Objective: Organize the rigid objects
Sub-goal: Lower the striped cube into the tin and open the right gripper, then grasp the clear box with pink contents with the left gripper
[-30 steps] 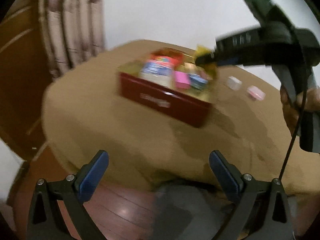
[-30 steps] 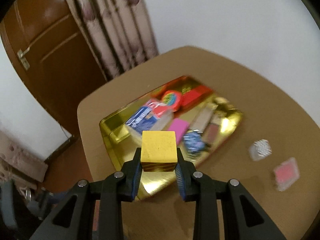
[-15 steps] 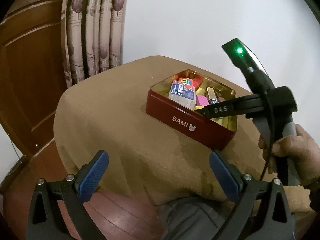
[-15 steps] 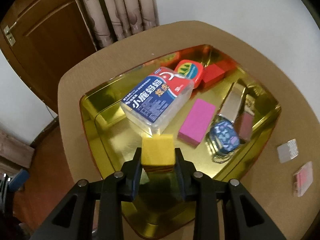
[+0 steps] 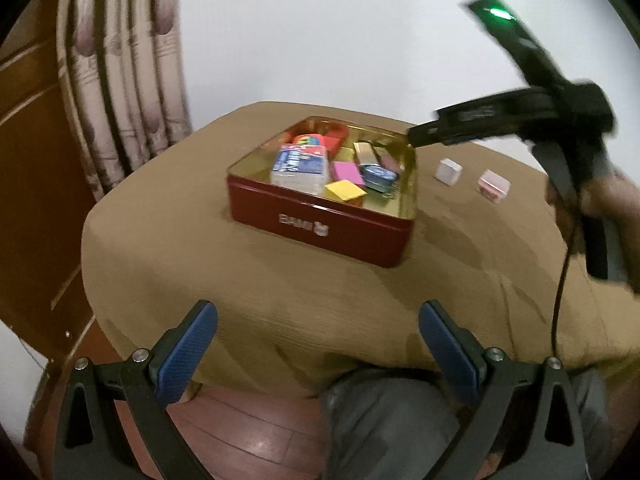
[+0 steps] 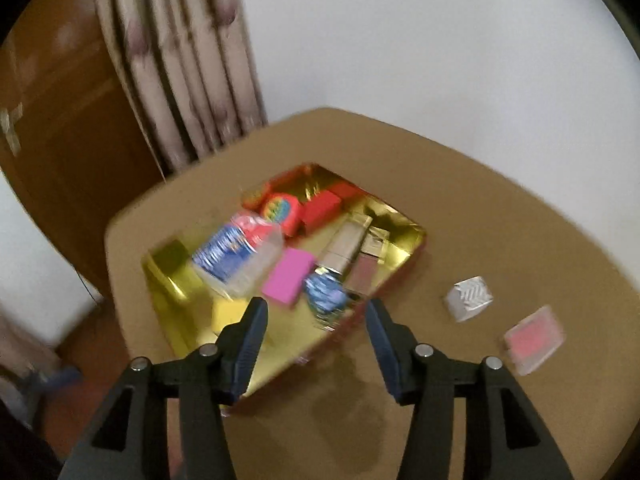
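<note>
A red tin with a gold inside sits on the brown table and holds several small items. The yellow block lies in it near the front wall; in the right wrist view it shows just left of my right gripper's left finger. My right gripper hangs above the tin's near edge, its jaws opening with nothing between them. In the left wrist view it is over the tin's far right corner. My left gripper stands open and empty over the table's near edge.
On the cloth right of the tin lie a white box and a clear pink case, also seen as the white box and pink case. A curtain and a wooden door stand behind the table.
My right gripper carried the yellow block down into the tin, let go of it and drew back with its jaws spreading. The left gripper stayed open.
</note>
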Tool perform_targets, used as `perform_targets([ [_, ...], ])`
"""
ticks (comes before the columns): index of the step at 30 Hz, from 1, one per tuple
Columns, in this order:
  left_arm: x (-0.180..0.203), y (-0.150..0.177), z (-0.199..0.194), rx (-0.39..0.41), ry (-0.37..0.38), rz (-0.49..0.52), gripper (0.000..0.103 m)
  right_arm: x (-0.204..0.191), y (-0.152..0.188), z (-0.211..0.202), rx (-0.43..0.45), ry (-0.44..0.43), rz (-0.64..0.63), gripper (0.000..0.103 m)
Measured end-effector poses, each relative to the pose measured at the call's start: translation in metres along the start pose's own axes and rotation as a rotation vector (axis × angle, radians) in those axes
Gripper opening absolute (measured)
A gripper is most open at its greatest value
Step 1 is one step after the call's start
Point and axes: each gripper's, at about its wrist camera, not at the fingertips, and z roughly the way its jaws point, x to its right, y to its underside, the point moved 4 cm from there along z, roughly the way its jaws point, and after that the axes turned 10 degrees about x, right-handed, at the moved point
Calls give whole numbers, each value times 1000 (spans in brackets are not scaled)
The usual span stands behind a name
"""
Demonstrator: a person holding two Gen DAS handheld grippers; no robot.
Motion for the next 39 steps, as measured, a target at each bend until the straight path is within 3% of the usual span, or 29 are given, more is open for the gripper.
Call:
perform_targets([
  [5, 9, -4, -6, 19, -5, 49, 100, -32, -6, 31, -127, 99, -268, 52],
  [12, -1, -6, -5, 4, -9, -2, 101, -82, 7, 66, -243, 223, -539, 51],
  [14, -4, -4, -1, -13, -15, -16, 101, -89, 5, 70, -254, 188, -502, 51],
  [16, -6, -4, 0, -22, -21, -22, 101, -92, -2, 73, -260, 75, -371, 51],
  [18, -9, -5, -1, -13, -37, -23, 101, -83, -13, 72, -208, 55, -252, 51],
  [21, -14, -11, -6, 16, -62, -18, 101, -39, -33, 39, -14, -23, -7, 51],
  [22, -14, -12, -6, 20, -63, -17, 101, -19, -34, 25, 35, -20, 56, 52],
  [24, -12, -17, -9, 32, -45, -11, 101, 20, -24, 5, 83, 69, 87, 52],
  [28, 8, -31, -13, 51, 6, 48, 101, 105, 29, -24, 87, 331, 32, 52],
  [31, 38, -48, -11, 64, 57, 106, 101, 173, 80, -44, 45, 484, 59, 52],
  [35, 91, -71, 6, 30, 157, 152, 101, 241, 136, -60, -15, 609, 139, 52],
  [39, 149, -97, 44, 10, 213, 202, 102, 281, 173, -70, -29, 647, 236, 52],
])
